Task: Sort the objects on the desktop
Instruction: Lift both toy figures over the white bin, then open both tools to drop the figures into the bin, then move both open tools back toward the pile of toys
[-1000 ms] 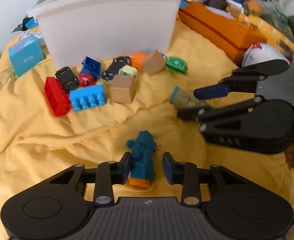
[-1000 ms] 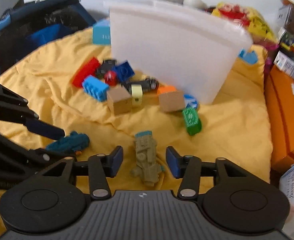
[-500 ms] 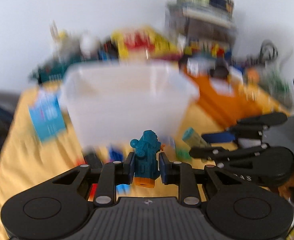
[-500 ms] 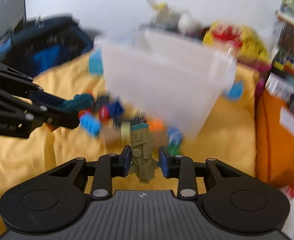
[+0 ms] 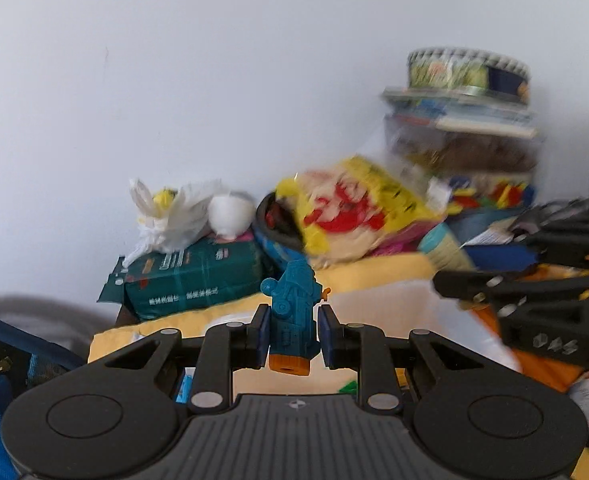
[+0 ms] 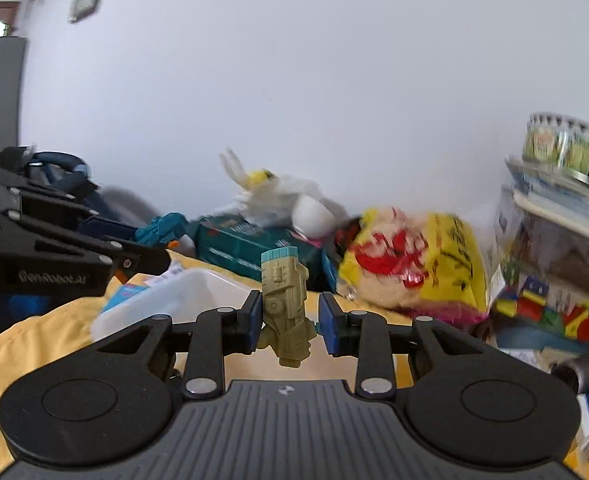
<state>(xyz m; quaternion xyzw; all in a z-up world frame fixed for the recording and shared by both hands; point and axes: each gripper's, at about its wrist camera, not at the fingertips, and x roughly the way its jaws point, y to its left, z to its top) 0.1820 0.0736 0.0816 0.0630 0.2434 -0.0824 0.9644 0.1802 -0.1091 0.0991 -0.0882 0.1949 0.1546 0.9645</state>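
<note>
My left gripper (image 5: 292,334) is shut on a teal toy vehicle with an orange end (image 5: 293,316) and holds it up in the air. My right gripper (image 6: 290,322) is shut on an olive-green toy vehicle with a light blue end (image 6: 284,304), also raised. The right gripper shows at the right of the left wrist view (image 5: 534,292). The left gripper shows at the left of the right wrist view (image 6: 54,252) with the teal toy (image 6: 160,228) in it. The white plastic bin (image 6: 174,300) lies below, just ahead of the right gripper.
A yellow cloth (image 6: 34,332) covers the surface. Behind stand a dark green packet (image 5: 190,276), a white plastic bag (image 5: 174,212), a yellow and red bag (image 5: 354,208) and a stack of boxes with a round tin (image 5: 466,76) at the right.
Both grippers closed on their toys on the cloth and have lifted them high. The views now look at the wall and back clutter, above the bin.
</note>
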